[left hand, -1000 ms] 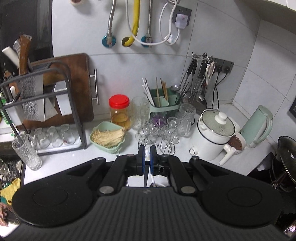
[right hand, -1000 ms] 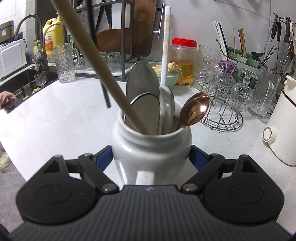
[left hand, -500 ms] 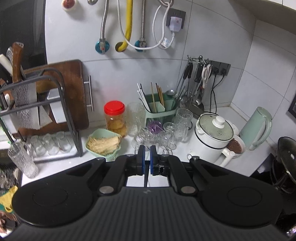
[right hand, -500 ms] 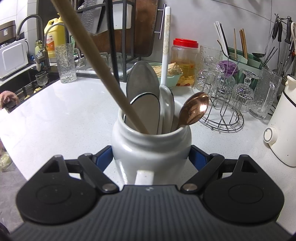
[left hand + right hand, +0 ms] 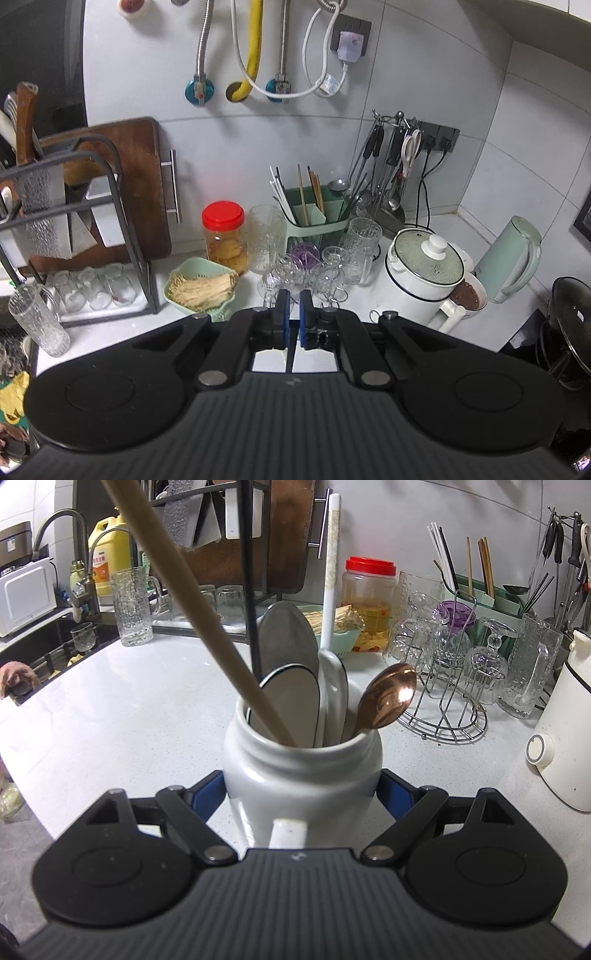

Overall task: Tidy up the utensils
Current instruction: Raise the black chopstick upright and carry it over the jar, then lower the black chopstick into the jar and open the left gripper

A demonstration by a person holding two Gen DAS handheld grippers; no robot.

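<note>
On the white counter [image 5: 129,709], the right gripper [image 5: 301,786] clamps a white jar [image 5: 301,775] of spoons; the left gripper [image 5: 291,325] pinches a thin dark handle [image 5: 290,356].

A white ceramic utensil jar [image 5: 303,775] stands upright on the white countertop. Inside it, handles down, stand 2 grey metal spatula blades [image 5: 290,653], a white ladle [image 5: 330,590] and a copper spoon [image 5: 388,696]; a wooden handle [image 5: 192,609] leans left.
</note>
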